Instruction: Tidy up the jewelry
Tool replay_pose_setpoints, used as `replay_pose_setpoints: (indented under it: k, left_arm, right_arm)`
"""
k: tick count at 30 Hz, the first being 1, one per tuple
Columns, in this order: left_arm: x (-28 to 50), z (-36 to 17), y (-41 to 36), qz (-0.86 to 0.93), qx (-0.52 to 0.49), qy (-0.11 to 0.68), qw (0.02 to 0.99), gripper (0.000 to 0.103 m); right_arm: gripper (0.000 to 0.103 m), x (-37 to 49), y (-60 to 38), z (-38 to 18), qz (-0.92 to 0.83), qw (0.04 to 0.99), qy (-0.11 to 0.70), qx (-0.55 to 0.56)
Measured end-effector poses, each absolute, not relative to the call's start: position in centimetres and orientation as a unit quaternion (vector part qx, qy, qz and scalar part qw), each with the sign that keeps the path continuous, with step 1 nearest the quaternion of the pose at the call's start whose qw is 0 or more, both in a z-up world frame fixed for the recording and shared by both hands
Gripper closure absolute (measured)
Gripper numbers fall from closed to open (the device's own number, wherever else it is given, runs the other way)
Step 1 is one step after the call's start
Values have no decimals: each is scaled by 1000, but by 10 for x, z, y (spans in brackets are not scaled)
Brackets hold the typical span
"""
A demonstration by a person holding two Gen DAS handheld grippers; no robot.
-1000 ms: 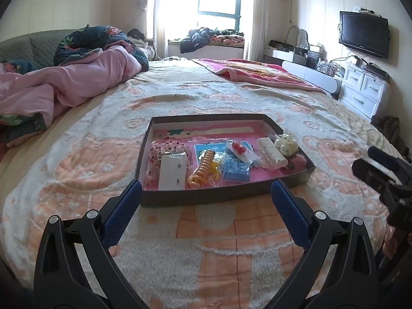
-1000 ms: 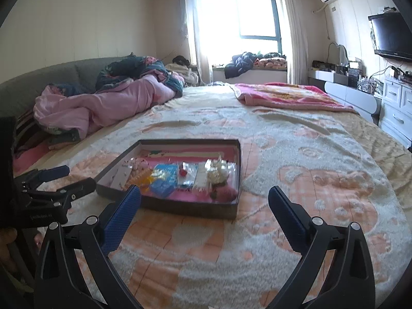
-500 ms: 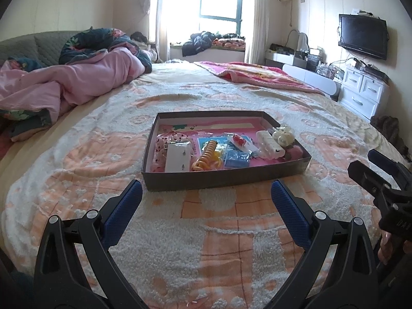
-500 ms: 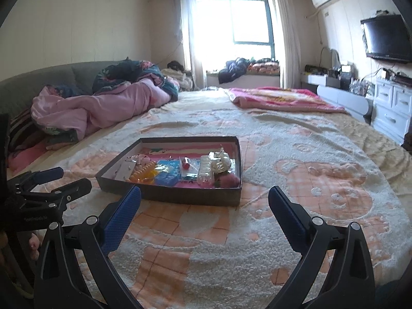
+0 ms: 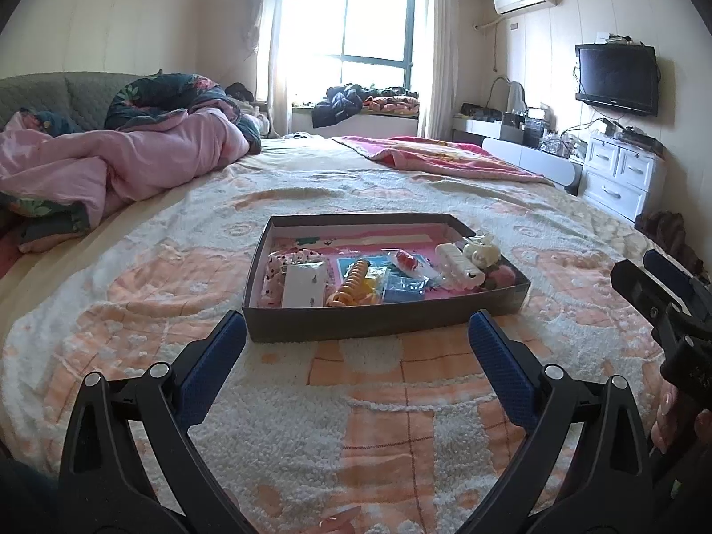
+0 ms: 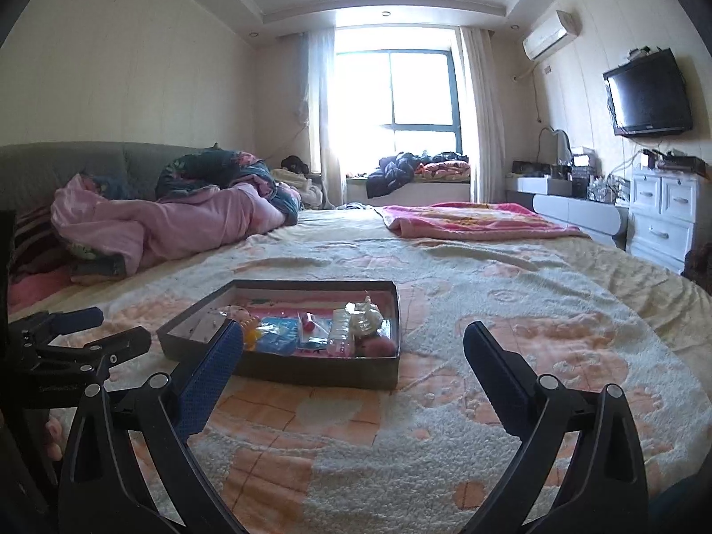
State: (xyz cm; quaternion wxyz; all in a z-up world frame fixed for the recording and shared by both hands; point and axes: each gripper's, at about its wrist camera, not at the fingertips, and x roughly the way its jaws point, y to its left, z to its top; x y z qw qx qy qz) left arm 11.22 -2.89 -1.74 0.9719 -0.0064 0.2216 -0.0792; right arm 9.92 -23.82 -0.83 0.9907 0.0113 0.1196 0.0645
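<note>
While the shallow box (image 5: 382, 327) of jewelry is set on the bed (image 5: 400, 422), both tools are held short of it. The left tool (image 5: 356, 338) and right tool (image 6: 351, 342) are spread wide, with nothing gripped.

A pink quilt (image 5: 133, 164) lies bunched on the bed (image 5: 311, 422) below a wall television (image 5: 616, 78).
</note>
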Motion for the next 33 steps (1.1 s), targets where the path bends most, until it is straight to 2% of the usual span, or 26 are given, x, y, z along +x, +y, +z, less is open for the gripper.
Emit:
replay_pose_setpoints:
  k: [33]
  left_arm:
    - [121, -20, -26, -73, -12, 206, 976, 11]
  right_arm:
    - [7, 119, -234, -23, 52, 990, 129, 12]
